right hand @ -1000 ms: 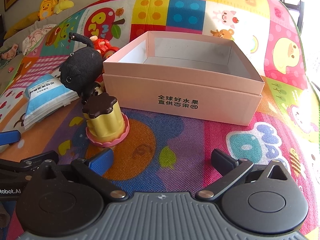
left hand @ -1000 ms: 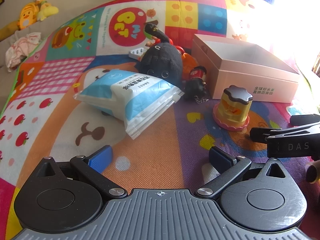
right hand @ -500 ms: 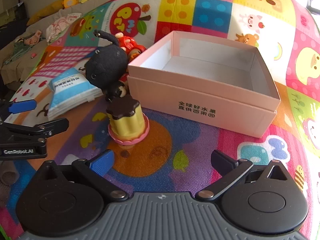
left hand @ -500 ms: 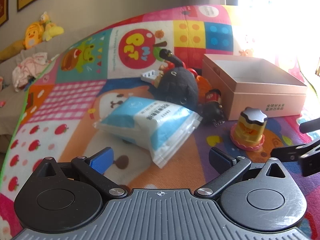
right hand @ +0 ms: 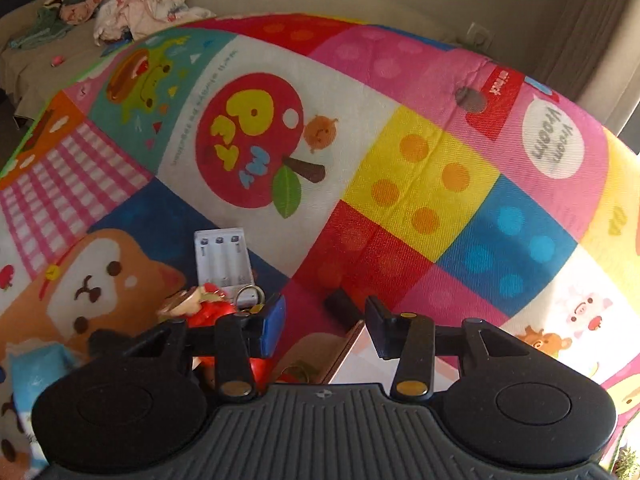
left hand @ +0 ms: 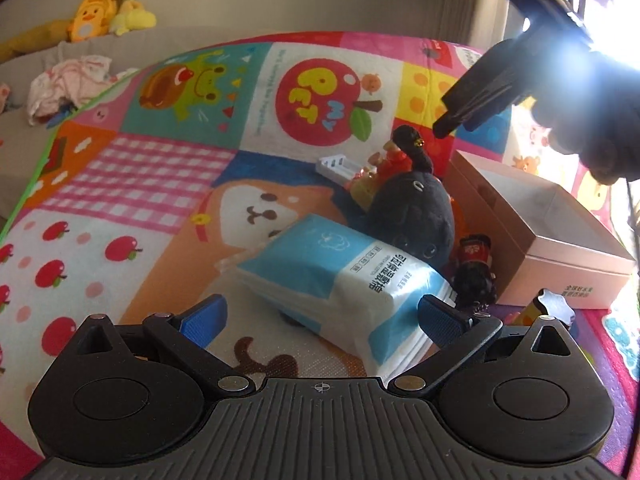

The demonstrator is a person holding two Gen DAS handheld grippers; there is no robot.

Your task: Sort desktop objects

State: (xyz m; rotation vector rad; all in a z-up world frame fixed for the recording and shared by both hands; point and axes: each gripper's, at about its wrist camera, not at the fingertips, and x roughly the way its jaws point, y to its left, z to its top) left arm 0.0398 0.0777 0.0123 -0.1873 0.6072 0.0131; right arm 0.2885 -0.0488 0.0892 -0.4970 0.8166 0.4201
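Two grippers worked over the bright patchwork cartoon play mat (left hand: 168, 184), where the loose things lay bunched beside the open pink cardboard box (left hand: 560, 240), most likely the bin for sorting. The left gripper (left hand: 322, 314) hung with its blue-padded jaws spread wide and empty, aimed at the blue-and-white soft plastic pack of wipes (left hand: 348, 276) just ahead, probably lined up to straddle it. The right gripper (right hand: 325, 320), raised above the round black plush toy (left hand: 416, 212), had just been closing; its jaws stood partly drawn in with nothing between them, over the white plastic battery holder (right hand: 224, 264) and red toy figure (right hand: 210, 312), perhaps narrowing for something small.
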